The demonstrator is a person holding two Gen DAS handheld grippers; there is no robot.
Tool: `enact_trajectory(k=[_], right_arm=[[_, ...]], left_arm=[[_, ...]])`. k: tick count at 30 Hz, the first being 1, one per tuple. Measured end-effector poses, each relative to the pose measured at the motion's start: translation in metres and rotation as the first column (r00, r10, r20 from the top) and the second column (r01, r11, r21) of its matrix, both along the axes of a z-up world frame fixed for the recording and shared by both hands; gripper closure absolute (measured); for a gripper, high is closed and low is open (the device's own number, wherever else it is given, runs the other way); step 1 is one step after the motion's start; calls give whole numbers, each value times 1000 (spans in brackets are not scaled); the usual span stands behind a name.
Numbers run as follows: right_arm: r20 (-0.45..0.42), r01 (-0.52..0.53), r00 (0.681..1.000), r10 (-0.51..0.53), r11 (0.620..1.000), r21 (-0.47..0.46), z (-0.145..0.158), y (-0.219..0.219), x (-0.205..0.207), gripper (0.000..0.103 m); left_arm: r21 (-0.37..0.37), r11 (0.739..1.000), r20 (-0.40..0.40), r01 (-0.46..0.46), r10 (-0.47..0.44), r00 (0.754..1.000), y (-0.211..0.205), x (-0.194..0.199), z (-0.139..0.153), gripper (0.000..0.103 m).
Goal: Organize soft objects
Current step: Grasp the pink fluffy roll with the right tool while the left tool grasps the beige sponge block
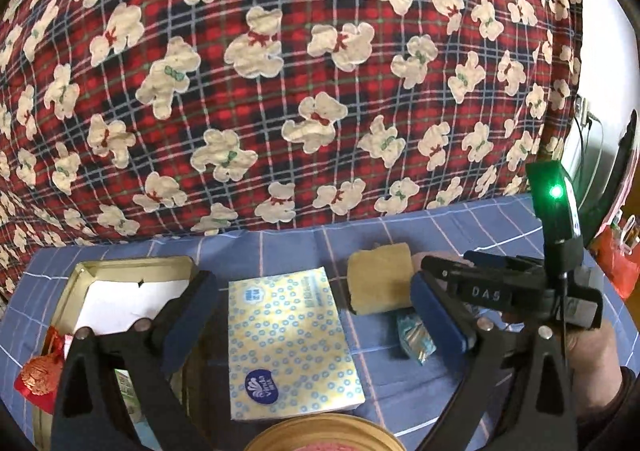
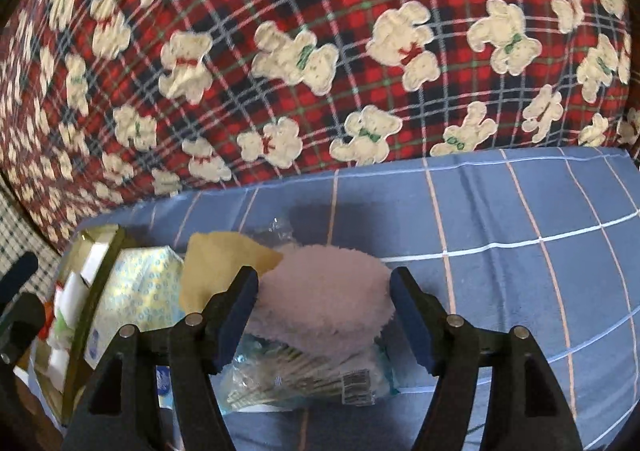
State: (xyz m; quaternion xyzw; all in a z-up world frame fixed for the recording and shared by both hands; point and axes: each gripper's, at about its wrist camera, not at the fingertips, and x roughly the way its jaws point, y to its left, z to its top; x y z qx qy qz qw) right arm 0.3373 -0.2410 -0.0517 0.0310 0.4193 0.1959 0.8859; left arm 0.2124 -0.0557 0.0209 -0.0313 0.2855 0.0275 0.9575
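My left gripper (image 1: 316, 319) stands wide open over the bed, its fingers straddling a yellow-and-white tissue pack (image 1: 292, 343) without touching it. Behind the pack lies a yellow sponge (image 1: 380, 279). My right gripper (image 1: 444, 263), held by a hand, reaches in from the right beside the sponge. In the right wrist view, the right gripper (image 2: 324, 311) is open around a pink fluffy pad (image 2: 324, 303) that fills the gap between the fingers. The pad rests on a clear plastic packet (image 2: 312, 375). The sponge (image 2: 224, 263) and tissue pack (image 2: 136, 283) lie to its left.
An open gold tin (image 1: 132, 267) with white paper inside sits at the left. A red pouch (image 1: 38, 375) lies by it. A round gold tin (image 1: 324, 435) shows at the bottom edge. A teal wrapper (image 1: 414, 335) lies near the sponge. A red plaid bear quilt (image 1: 280, 71) rises behind the blue checked sheet (image 2: 520, 251).
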Motion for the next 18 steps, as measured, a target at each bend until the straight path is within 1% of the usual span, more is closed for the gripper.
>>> enact_trajectory(k=[2,3,4,5,6,8,10,11,13,14,16,18], right_arm=[[-12,-13,1000,12,1000,-6,-1,2,0,34],[-9,-11,1000,11,1000,0,-1,1,0,37],[-20,-24,1000,24,1000,7,-1,2,0,50],[-39,-44,998,44,999,15,-1,3,0,55],[-46,-52,998,53,998,21,0,3,0,56],[-69,-71,995,74,996,51,1,3,0,72],[-81,-73,994,80,994,76,2,1,1,80],[-78,-75,994,81,994,74,3,0,0,83],[-73,-68,995,74,994,89,6,-3,0,85],[-68,-64,995,71,993,97,8,-6,-1,85],[-46,-50,998,54,995,83,15,-11,-2,86],[-27,-33,999,36,993,112,24,-22,-3,86]], left_arm=[[-10,1000,-13,1,-2,1000,2,2,-4,4],[-14,1000,-20,2,-2,1000,2,3,-5,4],[-21,1000,-27,4,-4,1000,3,4,-6,4],[-24,1000,-30,6,-7,1000,3,5,-7,4],[-25,1000,-33,8,-9,999,3,6,-7,4],[-20,1000,-33,10,-11,999,2,6,-7,4],[-13,1000,-43,16,-16,999,0,7,-6,4],[-9,1000,-48,21,-21,999,-1,9,-5,4],[2,1000,-55,29,-29,998,-3,10,-2,4],[12,999,-56,31,-30,998,-5,11,0,4],[25,999,-61,40,-38,997,-8,14,2,4],[41,998,-70,43,-40,997,-12,17,3,4]])
